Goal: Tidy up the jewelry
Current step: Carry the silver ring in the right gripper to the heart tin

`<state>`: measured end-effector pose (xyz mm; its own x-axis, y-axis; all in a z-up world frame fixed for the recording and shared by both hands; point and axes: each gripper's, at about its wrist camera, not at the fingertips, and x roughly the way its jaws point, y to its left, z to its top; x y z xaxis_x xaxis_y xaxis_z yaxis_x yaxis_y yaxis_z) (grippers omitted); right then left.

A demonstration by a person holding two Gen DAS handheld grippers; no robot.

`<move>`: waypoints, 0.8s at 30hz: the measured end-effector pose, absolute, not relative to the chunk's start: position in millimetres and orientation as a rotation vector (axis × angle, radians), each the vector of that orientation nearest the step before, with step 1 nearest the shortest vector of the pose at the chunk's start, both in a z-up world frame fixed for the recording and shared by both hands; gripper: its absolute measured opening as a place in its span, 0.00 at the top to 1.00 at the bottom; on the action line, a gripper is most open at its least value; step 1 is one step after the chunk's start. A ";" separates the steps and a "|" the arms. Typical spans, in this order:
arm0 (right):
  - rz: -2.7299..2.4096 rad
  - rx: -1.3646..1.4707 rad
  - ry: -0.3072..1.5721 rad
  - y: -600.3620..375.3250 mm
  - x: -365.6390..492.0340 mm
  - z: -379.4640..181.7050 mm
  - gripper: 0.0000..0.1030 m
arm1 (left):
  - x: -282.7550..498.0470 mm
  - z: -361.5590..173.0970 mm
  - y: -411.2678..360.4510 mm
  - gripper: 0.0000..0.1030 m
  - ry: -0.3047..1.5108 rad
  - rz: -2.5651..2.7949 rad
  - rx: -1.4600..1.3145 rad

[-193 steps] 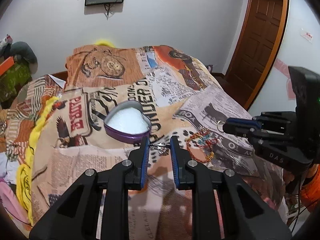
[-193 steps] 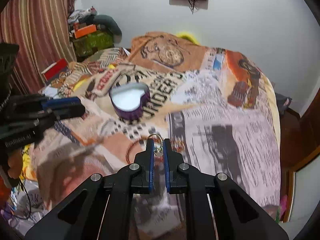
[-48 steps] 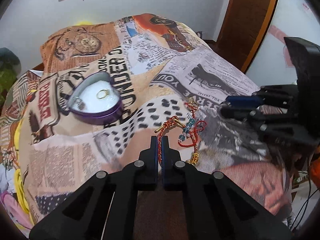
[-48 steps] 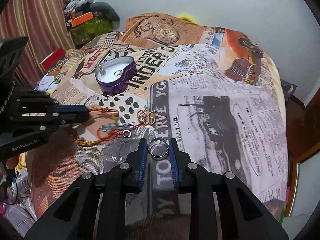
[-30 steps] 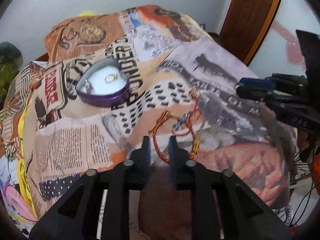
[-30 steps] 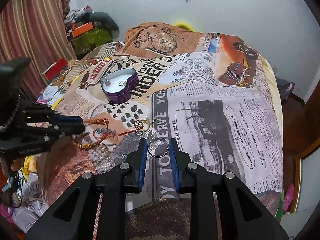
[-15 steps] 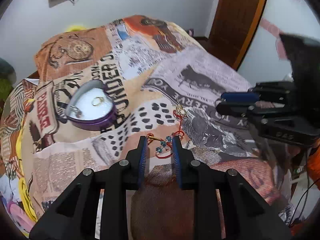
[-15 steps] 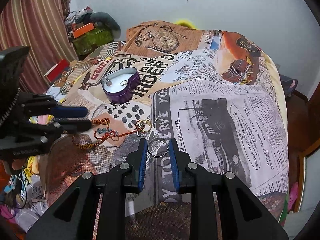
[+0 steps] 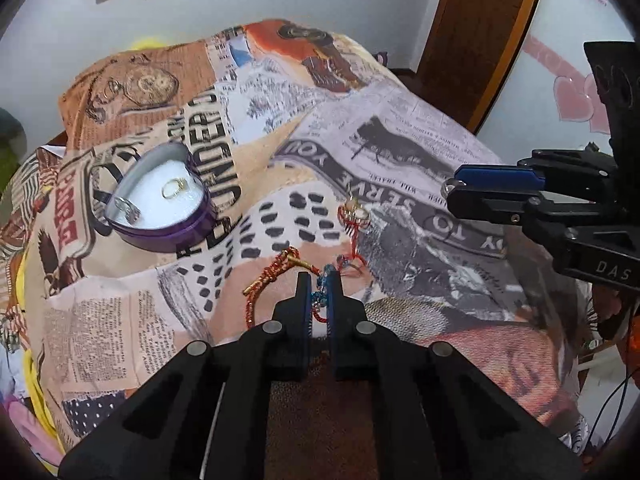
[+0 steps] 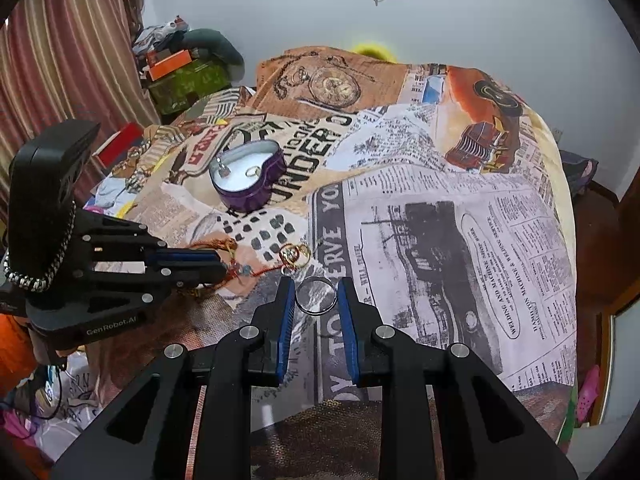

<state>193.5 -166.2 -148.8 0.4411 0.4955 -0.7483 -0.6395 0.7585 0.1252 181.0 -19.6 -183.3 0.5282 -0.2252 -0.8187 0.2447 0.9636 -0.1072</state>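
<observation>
A purple heart-shaped tin (image 9: 160,204) with white lining sits on the printed bedspread and holds a gold ring (image 9: 175,187) and a silver piece (image 9: 125,209); it also shows in the right wrist view (image 10: 248,178). My left gripper (image 9: 319,285) is shut on the red thread bracelet with blue beads (image 9: 276,274), low on the bedspread. My right gripper (image 10: 317,292) is shut on a silver ring (image 10: 317,295) held between its pads. A gold ring cluster (image 10: 295,255) lies just beyond it.
The bedspread (image 10: 460,220) covers the whole bed. A wooden door (image 9: 484,32) stands at the far right. Striped curtains (image 10: 60,60) and a cluttered shelf with boxes (image 10: 176,68) are at the left. Bed edges drop off on both sides.
My left gripper has closed its jaws from open onto the beaded part of the red bracelet. My right gripper has stayed nearly still with the silver ring.
</observation>
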 end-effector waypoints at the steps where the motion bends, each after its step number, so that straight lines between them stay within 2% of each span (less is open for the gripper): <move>1: 0.709 -0.183 0.853 -165.9 192.9 -145.8 0.81 | 179.2 -177.6 -18.6 0.95 0.959 -0.280 0.015; 13: 0.724 -0.164 0.779 -150.9 191.3 -116.9 0.81 | 161.7 -108.9 1.6 0.95 0.775 -0.258 -0.027; 24: 0.769 -0.159 0.720 -117.0 197.0 -97.1 0.81 | 164.3 -80.6 37.0 0.95 0.677 -0.185 -0.048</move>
<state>197.0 -117.0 -97.1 0.4954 0.5794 -0.6472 -0.6836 0.7197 0.1210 164.3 37.0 -80.6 0.7640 -0.1861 -0.6178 0.1547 0.9824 -0.1046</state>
